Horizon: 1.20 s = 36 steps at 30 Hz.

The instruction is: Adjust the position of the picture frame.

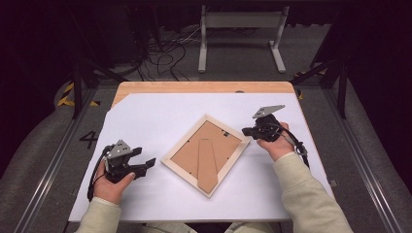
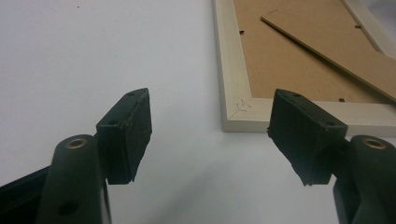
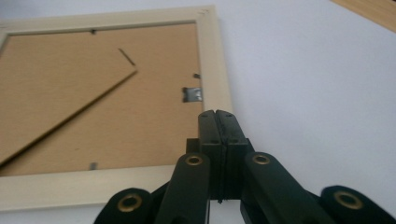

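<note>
picture frame (image 1: 206, 154) face-down (stand up) | left tool (image 1: 145, 164) beside | right tool (image 1: 247, 130) at corner

Bright even light, bg dark.

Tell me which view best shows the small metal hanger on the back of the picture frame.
The right gripper view: the metal hanger shows close and sharp beside the picture frame rail. In the high view it is a tiny dark speck. The left gripper view has that end cut off.
</note>
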Each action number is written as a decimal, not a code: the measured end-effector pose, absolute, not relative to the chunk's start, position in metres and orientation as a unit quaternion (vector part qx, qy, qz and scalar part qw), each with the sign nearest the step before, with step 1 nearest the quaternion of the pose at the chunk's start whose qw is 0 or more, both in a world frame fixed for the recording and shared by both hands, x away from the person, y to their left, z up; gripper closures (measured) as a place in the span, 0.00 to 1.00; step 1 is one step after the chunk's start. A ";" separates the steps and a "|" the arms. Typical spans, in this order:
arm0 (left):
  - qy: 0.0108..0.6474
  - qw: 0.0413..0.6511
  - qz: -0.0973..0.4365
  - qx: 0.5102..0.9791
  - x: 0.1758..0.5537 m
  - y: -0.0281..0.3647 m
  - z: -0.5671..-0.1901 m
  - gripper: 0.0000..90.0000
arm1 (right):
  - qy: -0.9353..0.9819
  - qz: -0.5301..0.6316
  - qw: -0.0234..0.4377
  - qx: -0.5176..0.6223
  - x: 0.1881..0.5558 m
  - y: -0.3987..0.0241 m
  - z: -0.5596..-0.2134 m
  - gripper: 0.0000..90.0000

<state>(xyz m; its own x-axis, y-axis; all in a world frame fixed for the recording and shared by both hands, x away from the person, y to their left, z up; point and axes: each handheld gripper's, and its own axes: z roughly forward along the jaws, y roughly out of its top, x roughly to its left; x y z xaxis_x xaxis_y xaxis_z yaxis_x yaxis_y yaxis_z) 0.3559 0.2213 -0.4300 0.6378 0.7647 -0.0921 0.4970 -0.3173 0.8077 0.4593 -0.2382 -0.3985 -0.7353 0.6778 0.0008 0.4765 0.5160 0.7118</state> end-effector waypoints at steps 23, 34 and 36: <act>0.398 0.431 0.152 0.795 0.358 0.223 -0.430 0.34 | 0.874 0.304 0.100 0.366 0.479 -0.249 -0.438 1.00; 0.397 0.432 0.150 0.796 0.361 0.222 -0.430 0.34 | 0.888 0.304 0.076 0.338 0.447 -0.248 -0.438 1.00; 0.396 0.430 0.149 0.797 0.362 0.222 -0.430 0.35 | 0.891 0.299 0.075 0.334 0.441 -0.245 -0.437 1.00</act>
<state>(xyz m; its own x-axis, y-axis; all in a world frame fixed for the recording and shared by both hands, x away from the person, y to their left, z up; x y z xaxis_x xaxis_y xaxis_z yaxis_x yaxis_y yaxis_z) 0.3618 0.2216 -0.4299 0.6420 0.7598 -0.1022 0.5027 -0.3165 0.8044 0.4407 -0.2451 -0.4374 -0.7658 0.6397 0.0659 0.5500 0.5984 0.5826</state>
